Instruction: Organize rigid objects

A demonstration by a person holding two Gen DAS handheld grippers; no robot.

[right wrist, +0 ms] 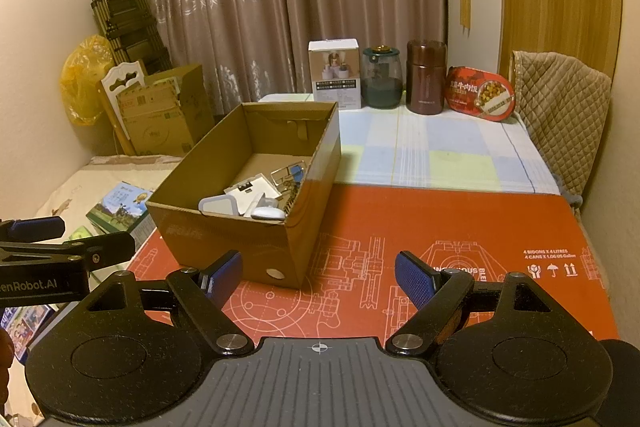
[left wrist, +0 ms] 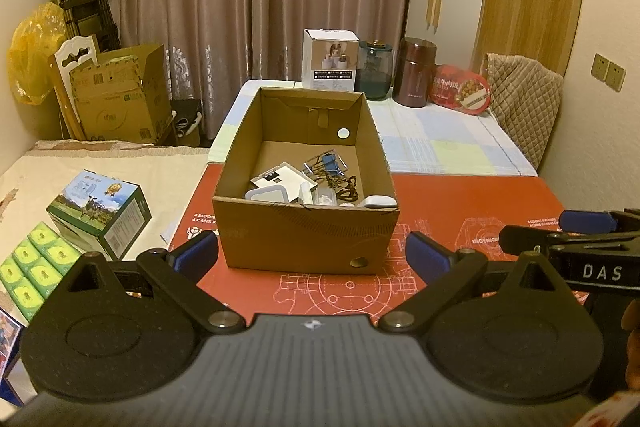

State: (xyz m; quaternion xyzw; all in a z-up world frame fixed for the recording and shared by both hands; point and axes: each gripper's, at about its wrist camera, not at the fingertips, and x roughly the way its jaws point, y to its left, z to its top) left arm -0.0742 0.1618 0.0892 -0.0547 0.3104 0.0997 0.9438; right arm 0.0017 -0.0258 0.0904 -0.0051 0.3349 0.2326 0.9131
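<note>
An open cardboard box (left wrist: 308,239) (right wrist: 240,239) stands on a red printed board (left wrist: 460,203) (right wrist: 440,227). Inside it lie several small rigid items: a white card (left wrist: 280,181), a blue binder clip (left wrist: 330,163), a grey-rimmed square case (left wrist: 266,195) (right wrist: 219,206) and a white oval case (left wrist: 378,202) (right wrist: 267,213). My left gripper (left wrist: 310,253) hangs open just in front of the box, nothing between its blue pads. My right gripper (right wrist: 318,277) is open too, over the red board to the right of the box, empty. Each gripper's fingers (left wrist: 560,239) (right wrist: 60,243) show at the edge of the other's view.
At the back of the table stand a white carton (left wrist: 330,61), a green jar (left wrist: 374,73), a brown flask (left wrist: 416,73) and a red oval food tub (left wrist: 460,91). A quilted chair back (left wrist: 524,103) is on the right. Green boxes (left wrist: 98,215) lie on the bed to the left.
</note>
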